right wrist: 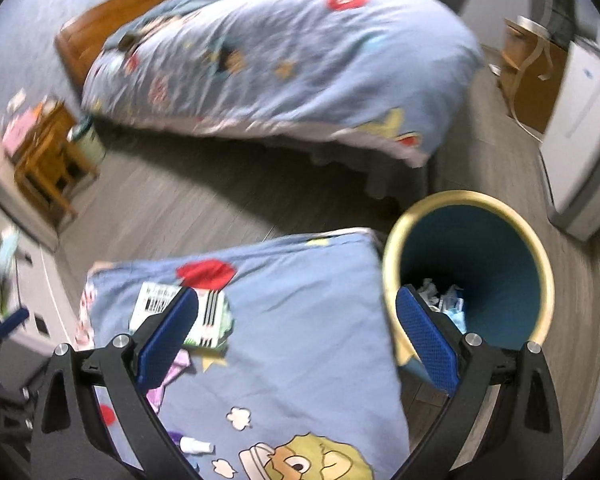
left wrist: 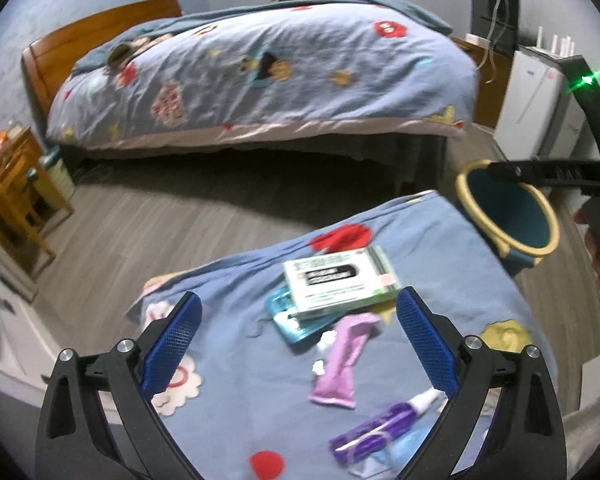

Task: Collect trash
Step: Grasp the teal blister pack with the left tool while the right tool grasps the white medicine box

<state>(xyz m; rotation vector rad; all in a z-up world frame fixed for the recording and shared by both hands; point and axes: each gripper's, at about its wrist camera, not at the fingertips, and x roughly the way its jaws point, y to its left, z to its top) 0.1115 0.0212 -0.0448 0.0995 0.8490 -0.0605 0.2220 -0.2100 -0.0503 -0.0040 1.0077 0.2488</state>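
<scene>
On a blue cartoon quilt (left wrist: 228,280) at the near bed's corner, trash is lying within reach: a white-and-green box (left wrist: 340,280) resting on a teal packet (left wrist: 290,320), a lilac wrapper (left wrist: 344,360) just below them, a purple wrapper (left wrist: 370,436) nearer the camera. The left tongs (left wrist: 298,344) are hovering over the pile, spread wide and holding nothing, seemingly lining up on the box or lilac wrapper. To the right, a blue bin (right wrist: 496,264) with a pale rim is standing on the floor just beside the bed's corner, likely placed there for short drops; crumpled scraps (right wrist: 440,300) are lying at its bottom. The right tongs (right wrist: 298,340) are hanging above quilt and bin rim, also spread and empty.
</scene>
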